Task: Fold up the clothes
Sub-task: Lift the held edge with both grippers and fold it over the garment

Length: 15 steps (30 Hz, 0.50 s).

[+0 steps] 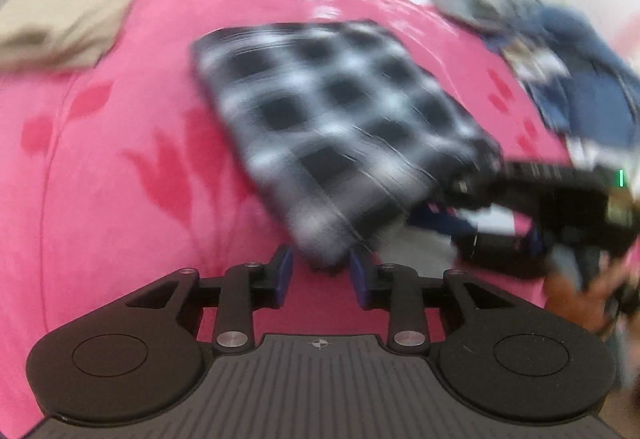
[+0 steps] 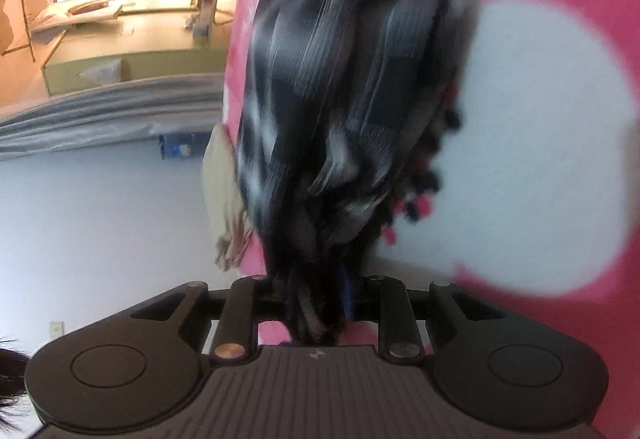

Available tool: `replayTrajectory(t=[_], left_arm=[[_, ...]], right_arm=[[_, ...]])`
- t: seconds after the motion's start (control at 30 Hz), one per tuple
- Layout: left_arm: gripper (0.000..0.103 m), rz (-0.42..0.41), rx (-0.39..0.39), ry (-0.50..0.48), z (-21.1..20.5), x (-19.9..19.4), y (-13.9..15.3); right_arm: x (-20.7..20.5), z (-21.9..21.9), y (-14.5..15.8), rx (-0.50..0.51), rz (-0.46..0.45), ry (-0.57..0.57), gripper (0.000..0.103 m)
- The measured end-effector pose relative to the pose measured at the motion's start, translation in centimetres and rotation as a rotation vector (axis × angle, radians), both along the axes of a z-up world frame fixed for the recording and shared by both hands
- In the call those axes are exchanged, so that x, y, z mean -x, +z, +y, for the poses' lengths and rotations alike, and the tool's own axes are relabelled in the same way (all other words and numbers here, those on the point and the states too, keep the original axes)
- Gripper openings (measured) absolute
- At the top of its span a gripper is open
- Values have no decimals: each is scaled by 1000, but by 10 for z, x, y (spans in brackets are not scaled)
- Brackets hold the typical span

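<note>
Two grippers are working one checked cloth (image 1: 340, 131), folded and lying at about twelve o'clock on the pink bedspread (image 1: 120, 167). It is looking soft, light and floppy, so corners and folded edges are the best holds. Left gripper (image 1: 320, 271) is sitting released, the near corner between its pads untouched. Right gripper (image 2: 316, 299), at three o'clock, is bunching fabric between its jaws, apparently clenched. No writing is readable.
</note>
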<state>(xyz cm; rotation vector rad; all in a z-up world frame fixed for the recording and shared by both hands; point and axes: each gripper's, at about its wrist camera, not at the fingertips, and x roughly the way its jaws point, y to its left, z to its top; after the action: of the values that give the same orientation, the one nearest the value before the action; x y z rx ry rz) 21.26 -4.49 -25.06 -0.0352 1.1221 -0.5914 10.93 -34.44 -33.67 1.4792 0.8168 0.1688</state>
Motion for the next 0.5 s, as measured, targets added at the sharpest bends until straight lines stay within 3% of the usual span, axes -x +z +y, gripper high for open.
replayTrajectory(t=[0.17,0.2,0.33,0.5], left_arm=[[31,137,121,127,15,-20,-15],[30,139,133,132,16,-20,-17],[7,104,164,127,14,-15,-15],[3,57,155,108,18,-9,-6]], right_arm=[[-15,15,-7,-77,11,23,22],[-15,17,-7,-88,9,25,20],[-21,24,-11,-124,-22,6,12],[-28,29,-15,-47,-48,-9,10]])
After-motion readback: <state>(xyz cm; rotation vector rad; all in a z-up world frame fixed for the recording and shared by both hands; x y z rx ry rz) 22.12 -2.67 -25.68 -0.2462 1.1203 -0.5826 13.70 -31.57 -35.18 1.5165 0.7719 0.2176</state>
